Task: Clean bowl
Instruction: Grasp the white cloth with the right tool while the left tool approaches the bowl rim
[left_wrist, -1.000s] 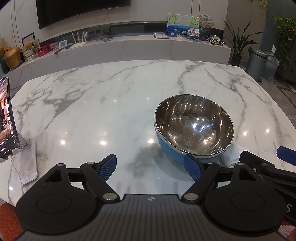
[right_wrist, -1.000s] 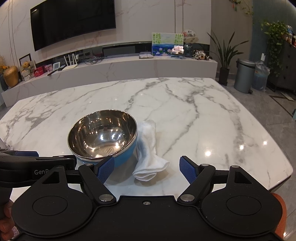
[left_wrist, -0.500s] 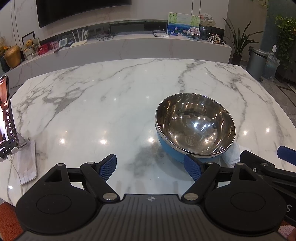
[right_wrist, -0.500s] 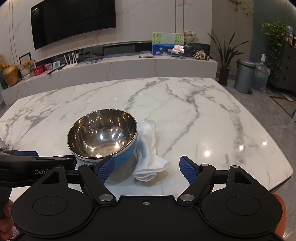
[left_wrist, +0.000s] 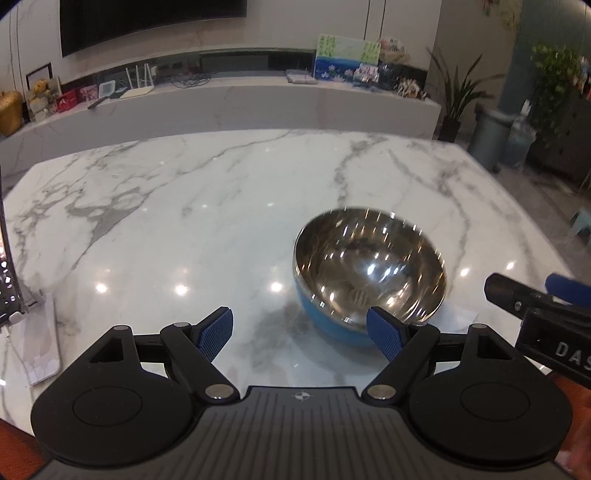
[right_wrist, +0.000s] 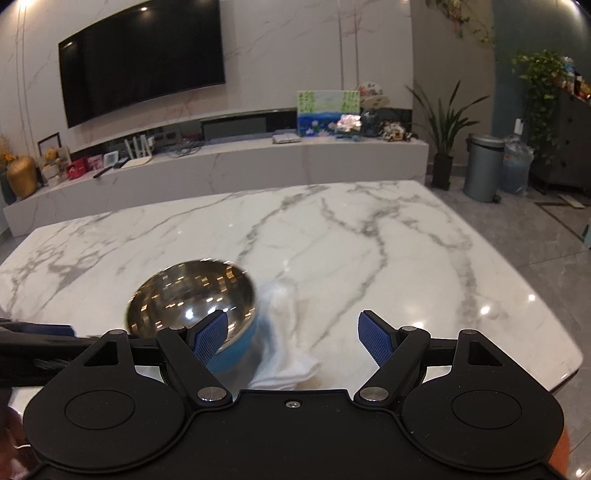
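Bowl: a steel bowl with a blue outer shell is seen upright on the marble table, toward the near edge; its inside looks shiny, though blur hides whether any dirt is left.
Cloth: a white cloth lies crumpled on the table just beside the bowl, on its right side, touching or nearly touching the blue shell; in the left wrist view only a pale sliver of it is made out behind the bowl.
Left claw: the left claw is held spread wide apart and empty; nothing is gripped. Its right pad appears in front of the bowl's near rim, but contact cannot be told from this view.
Right claw: the right claw is likewise held wide apart and empty, poised above the near end of the cloth — the cloth is not pinched.
Other things: a phone on a stand sits at the far left edge of the table, well apart from the bowl.
Progress: the task is judged to be at its very start. The cloth is not yet picked up, the bowl is not yet steadied, and no wiping is shown.
What is left: the cloth is to be grasped by the right claw, the bowl likely held by the left, and the inside wiped — practically the whole job remains.
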